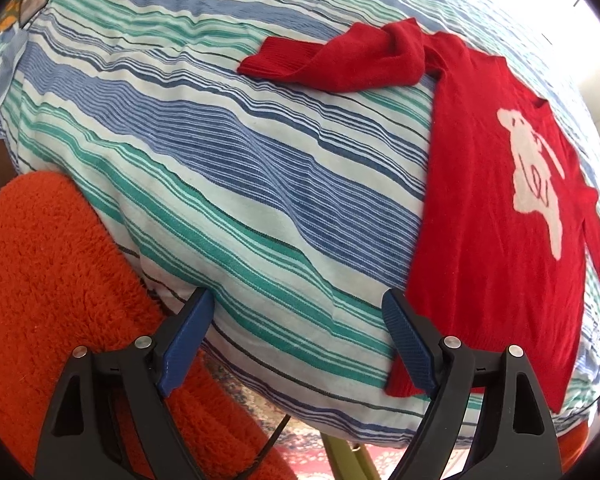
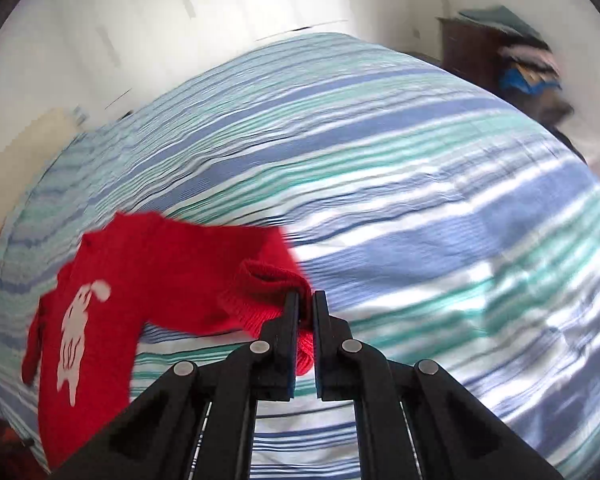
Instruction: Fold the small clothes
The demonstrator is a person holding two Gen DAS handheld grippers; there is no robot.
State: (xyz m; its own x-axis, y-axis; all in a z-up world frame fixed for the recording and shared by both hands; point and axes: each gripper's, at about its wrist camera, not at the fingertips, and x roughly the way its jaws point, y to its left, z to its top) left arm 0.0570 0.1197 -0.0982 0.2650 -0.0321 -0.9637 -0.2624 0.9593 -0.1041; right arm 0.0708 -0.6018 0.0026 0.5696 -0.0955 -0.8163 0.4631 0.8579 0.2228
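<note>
Red sweater point(image 1: 488, 216) lay face-up (white motif showing) on the striped bed point(image 1: 220, 168), body unfolded; right tool point(image 2: 306, 300) pinched one sleeve cuff point(image 2: 268, 292); left tool point(image 1: 296, 312) hung spread, empty; folding barely begun.

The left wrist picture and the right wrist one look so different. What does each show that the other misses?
Only the left wrist view shows the open left gripper, nothing between its fingers, an orange fluffy rug below the bed, and the sweater's twisted sleeve.

Only the right wrist view shows the right gripper shut on a sleeve cuff, and a dark cabinet piled with things.

Both show the red sweater with its white animal figure on the striped bedcover.
</note>
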